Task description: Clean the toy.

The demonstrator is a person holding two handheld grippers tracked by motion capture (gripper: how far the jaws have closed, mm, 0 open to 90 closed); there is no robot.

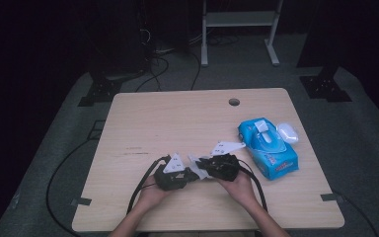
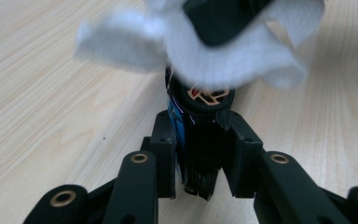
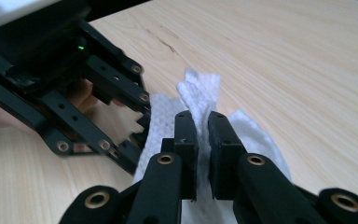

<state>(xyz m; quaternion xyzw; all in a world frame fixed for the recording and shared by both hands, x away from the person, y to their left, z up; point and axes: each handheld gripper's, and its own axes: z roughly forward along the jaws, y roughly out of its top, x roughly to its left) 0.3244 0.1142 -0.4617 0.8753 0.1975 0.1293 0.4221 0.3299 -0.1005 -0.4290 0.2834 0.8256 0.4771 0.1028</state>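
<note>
My left gripper is shut on a small dark bottle with a blue label and a black cap that bears a red and gold mark. A white wipe drapes over the cap. My right gripper is shut on that wipe, its jaws pinching a bunched fold. In the high view the left gripper and right gripper meet tip to tip near the table's front middle, with the wipe between them. The left gripper's black linkage sits close at the left of the right gripper view.
A blue pack of wipes lies on the wooden table to the right of the hands, with a small white case beside it. A cable hole is near the far edge. Cables trail off the front left.
</note>
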